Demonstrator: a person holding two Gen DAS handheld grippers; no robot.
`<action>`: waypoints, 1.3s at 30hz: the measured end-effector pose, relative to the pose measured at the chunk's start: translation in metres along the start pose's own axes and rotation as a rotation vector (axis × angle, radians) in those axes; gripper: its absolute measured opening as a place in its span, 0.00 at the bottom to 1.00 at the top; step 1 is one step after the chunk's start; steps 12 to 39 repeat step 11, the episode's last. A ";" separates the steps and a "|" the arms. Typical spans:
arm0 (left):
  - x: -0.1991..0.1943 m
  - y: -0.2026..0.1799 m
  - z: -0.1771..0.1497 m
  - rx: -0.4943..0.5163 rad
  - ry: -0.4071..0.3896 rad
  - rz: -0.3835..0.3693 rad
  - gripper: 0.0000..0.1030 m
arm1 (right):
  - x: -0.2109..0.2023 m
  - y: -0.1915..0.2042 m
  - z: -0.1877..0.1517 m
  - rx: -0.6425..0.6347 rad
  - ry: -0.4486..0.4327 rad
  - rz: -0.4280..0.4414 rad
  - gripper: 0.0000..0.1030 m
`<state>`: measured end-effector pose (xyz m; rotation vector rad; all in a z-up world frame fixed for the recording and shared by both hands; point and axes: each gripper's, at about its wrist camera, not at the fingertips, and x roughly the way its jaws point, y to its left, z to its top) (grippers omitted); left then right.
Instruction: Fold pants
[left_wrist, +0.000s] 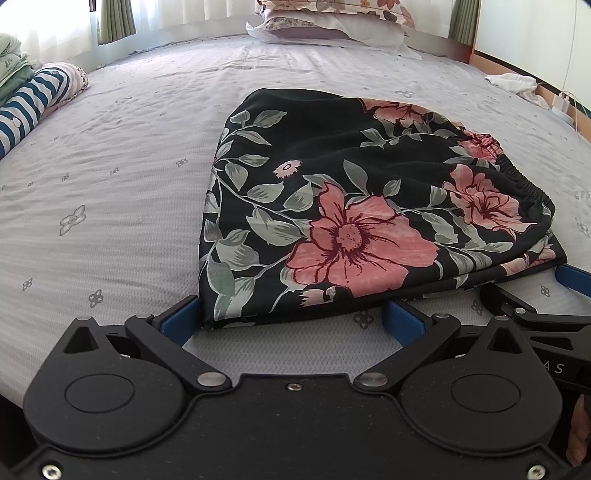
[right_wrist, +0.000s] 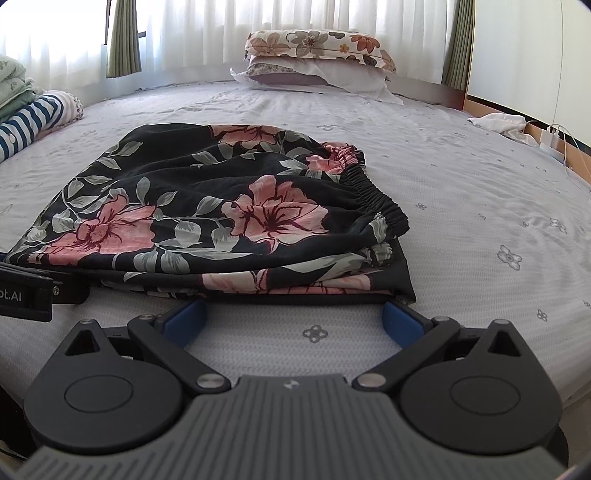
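Note:
The pants are black with pink flowers and grey leaves, folded into a flat stack on the bed; they also show in the right wrist view. The elastic waistband lies on the right side. My left gripper is open at the stack's near left edge, its blue fingers wide apart and holding nothing. My right gripper is open at the near right edge, blue fingers wide apart, empty. Each gripper shows at the edge of the other's view: right one, left one.
The bed sheet is pale grey with small flowers. Two pillows are stacked at the far end before curtains. Folded striped and green clothes lie at the far left. A white cloth and charger cables lie at the right edge.

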<state>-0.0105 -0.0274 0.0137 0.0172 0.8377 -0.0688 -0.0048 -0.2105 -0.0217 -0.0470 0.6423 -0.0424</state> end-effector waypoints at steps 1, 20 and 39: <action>0.000 0.000 0.000 0.000 -0.001 0.000 1.00 | 0.000 0.000 0.000 0.000 0.000 0.000 1.00; -0.001 0.000 -0.001 0.006 -0.009 -0.003 1.00 | 0.000 0.000 0.000 0.000 -0.001 0.000 1.00; -0.001 0.000 -0.001 0.006 -0.009 -0.003 1.00 | 0.000 0.000 0.000 0.000 -0.001 0.000 1.00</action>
